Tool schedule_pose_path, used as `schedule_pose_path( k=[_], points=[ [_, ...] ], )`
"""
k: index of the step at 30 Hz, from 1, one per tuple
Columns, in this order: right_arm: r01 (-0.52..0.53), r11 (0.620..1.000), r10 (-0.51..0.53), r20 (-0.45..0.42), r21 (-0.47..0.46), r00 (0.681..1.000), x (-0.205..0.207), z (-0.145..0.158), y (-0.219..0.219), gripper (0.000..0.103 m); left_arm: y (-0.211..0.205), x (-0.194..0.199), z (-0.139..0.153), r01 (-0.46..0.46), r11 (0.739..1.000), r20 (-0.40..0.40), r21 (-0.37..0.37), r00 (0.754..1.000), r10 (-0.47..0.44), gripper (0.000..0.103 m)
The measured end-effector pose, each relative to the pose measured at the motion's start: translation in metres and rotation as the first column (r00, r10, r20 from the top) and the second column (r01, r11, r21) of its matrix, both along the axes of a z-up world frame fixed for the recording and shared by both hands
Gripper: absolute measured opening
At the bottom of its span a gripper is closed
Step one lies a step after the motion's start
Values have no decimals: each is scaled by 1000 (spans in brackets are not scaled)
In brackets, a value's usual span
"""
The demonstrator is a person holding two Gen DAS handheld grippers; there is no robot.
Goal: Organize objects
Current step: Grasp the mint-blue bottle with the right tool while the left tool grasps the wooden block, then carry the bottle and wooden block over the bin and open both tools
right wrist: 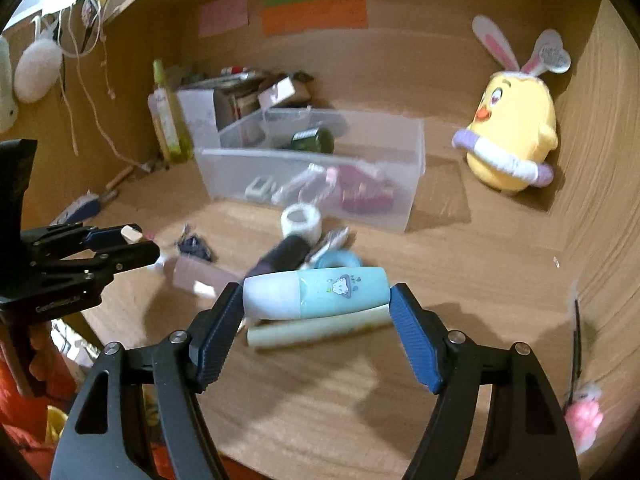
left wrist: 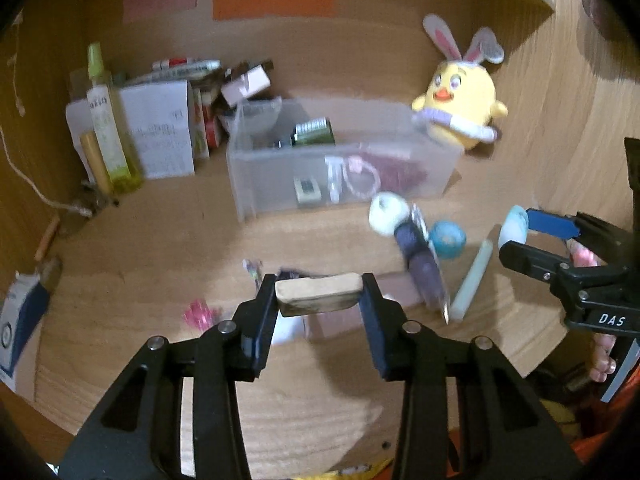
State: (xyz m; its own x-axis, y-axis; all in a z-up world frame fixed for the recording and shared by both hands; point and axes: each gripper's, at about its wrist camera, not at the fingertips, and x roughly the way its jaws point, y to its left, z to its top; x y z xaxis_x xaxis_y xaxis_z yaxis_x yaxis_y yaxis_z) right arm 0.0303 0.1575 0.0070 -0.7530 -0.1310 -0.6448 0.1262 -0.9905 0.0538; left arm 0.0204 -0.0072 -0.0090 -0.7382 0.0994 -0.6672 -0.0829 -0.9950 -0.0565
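In the left wrist view the left gripper sat at lower centre, its two fingers clamped on the ends of a small beige eraser-like block that lay crosswise between them, above the wooden tabletop. In the right wrist view the right gripper likewise gripped a pale blue highlighter with a cloud print, held crosswise between the blue-padded fingers at lower centre, with a pale green tube lying on the tabletop just beneath it. Beyond both grippers, toward the middle of each frame, stood a clear plastic bin holding a dark green jar, a pink bead bracelet and other small items too blurred to name. Between bin and grippers lay a loose cluster: a white tape roll, a dark cylindrical item and a blue tape roll, touching one another. A yellow chick plush with rabbit ears stood at the upper right, well apart from the bin, and a tall green spray bottle stood at the upper left beside a white box.
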Motion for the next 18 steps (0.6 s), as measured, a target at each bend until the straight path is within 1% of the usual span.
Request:
schedule_pose_path(
  k=[8,12,15,18],
  points=[
    [7,1000,-9,-76,-16,997,-23,27,5,71,0,-21,40,-15,1000,-125,-1,992,15,40],
    [2,1000,-3,-103,-11,995,-38,39,4,71,-3,-36,54,-35,999,-162,-5,986,33,40],
    [-1,1000,1,-116,-3,993,-50,46,5,71,-7,-47,62,-40,999,-175,6,984,40,40],
    [1,1000,1,-133,14,991,-64,54,4,71,-10,-60,71,-54,999,-193,-2,980,52,40]
  ],
)
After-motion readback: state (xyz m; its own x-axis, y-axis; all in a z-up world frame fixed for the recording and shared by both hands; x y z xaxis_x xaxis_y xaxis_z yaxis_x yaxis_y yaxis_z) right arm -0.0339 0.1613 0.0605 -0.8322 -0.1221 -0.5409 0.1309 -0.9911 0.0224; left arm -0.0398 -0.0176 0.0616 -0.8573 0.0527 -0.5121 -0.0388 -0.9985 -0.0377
